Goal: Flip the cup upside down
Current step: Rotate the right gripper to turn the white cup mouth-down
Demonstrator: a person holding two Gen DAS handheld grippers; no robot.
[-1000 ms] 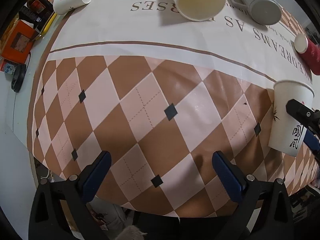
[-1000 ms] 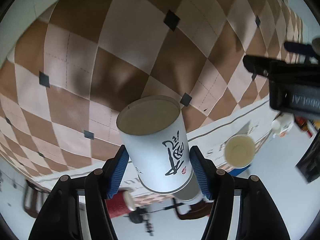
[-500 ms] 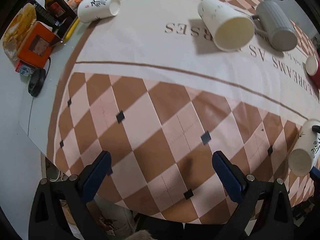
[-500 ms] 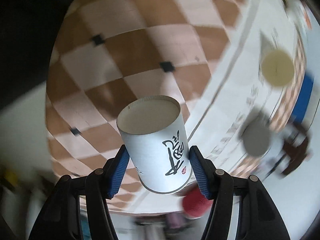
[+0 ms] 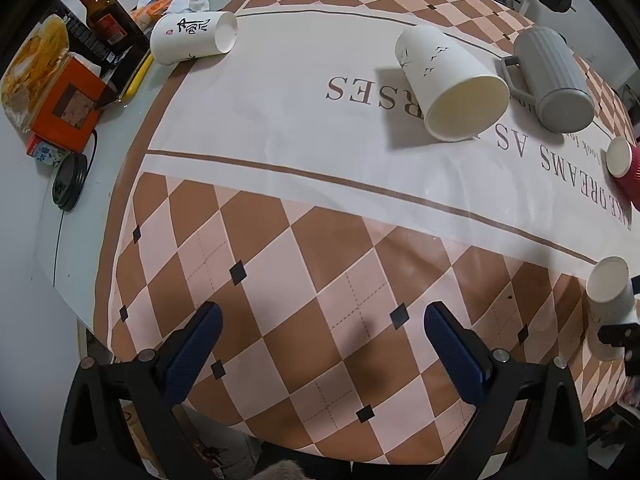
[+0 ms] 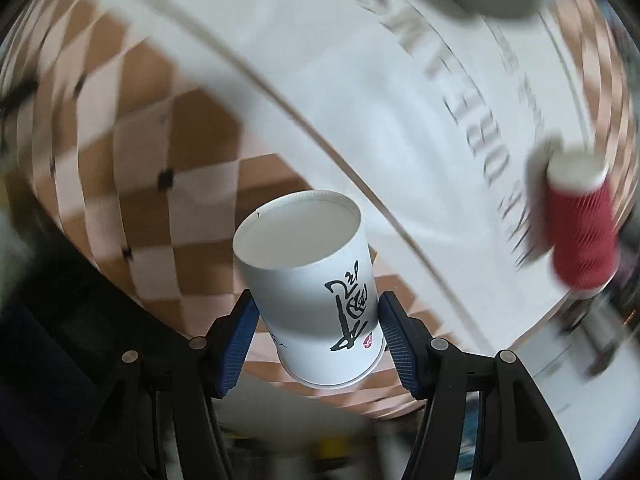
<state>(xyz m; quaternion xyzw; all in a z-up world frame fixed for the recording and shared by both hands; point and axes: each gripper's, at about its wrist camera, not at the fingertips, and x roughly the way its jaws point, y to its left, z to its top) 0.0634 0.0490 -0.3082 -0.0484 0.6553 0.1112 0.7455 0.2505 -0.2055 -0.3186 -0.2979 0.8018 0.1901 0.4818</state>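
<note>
A white paper cup with black brush lettering (image 6: 316, 292) is clamped between the blue pads of my right gripper (image 6: 318, 338). Its flat base faces the camera and the view behind it is motion-blurred. The same cup (image 5: 608, 304) shows at the right edge of the left wrist view, tilted above the checked tablecloth (image 5: 320, 280), with the black right gripper below it. My left gripper (image 5: 320, 340) is open and empty over the near part of the cloth.
A large white paper cup (image 5: 452, 84), a grey ribbed mug (image 5: 552, 80), a red cup (image 5: 628, 172) (image 6: 580, 232) and a lettered white cup (image 5: 192, 36) lie on their sides farther back. A bottle (image 5: 108, 20) and an orange box (image 5: 68, 104) stand at the table's left edge.
My right gripper has kept turning with the cup in it, sweeping across the table. The left gripper has risen and pulled back, showing more of the table.
</note>
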